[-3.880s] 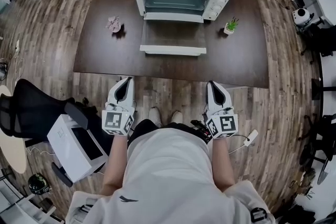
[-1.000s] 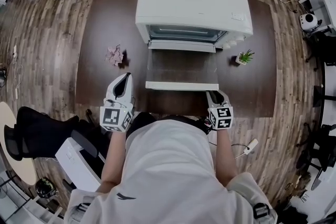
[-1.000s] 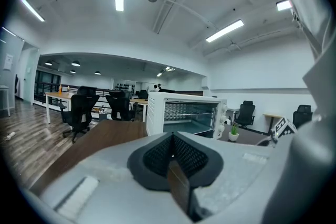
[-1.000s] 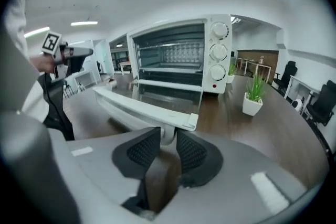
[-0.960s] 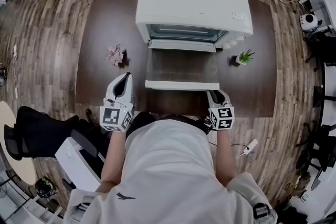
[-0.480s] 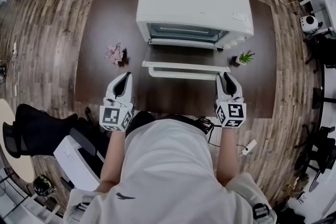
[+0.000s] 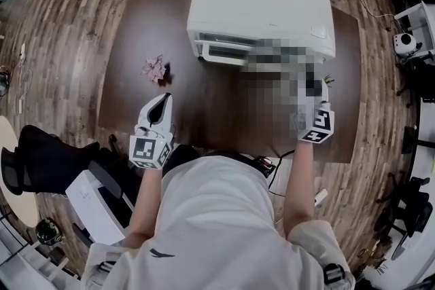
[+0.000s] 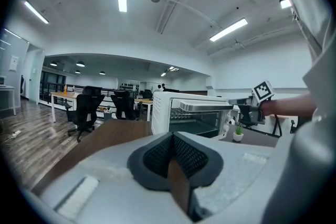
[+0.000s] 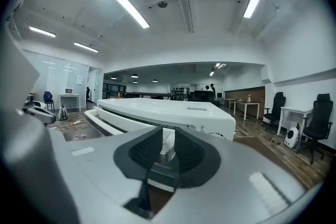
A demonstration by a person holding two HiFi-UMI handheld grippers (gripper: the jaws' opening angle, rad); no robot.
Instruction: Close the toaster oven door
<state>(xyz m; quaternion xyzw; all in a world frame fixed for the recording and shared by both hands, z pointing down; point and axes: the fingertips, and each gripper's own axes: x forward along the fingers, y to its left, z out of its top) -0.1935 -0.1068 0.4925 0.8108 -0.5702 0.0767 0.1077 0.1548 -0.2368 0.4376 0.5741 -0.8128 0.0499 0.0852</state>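
Observation:
The white toaster oven point(image 7: 262, 7) stands at the back of the dark table point(image 7: 143, 24). Its door point(image 7: 219, 52) is swung up, almost against the front, with the handle bar point(image 8: 206, 106) at the top. My right gripper point(image 9: 165, 157) is at the oven's front right corner. In the head view only its marker cube point(image 7: 317, 127) shows, and a blurred patch covers the jaws. Its jaws are closing with a narrow gap left, and white oven shows through the gap with no pad pressing on it. My left gripper point(image 7: 162, 100) rests at the table's near edge, shut and empty.
A pink flower ornament point(image 7: 154, 68) lies left of the oven. A small potted plant point(image 8: 239, 134) stands at the oven's right. A white box point(image 7: 95, 197) and a black chair point(image 7: 41, 153) are on the floor at my left. Office chairs point(image 8: 86, 107) stand beyond the table.
The oven door has swung up from lying flat to nearly closed. My right gripper has moved forward and up along the door's right end. The left gripper has stayed in place.

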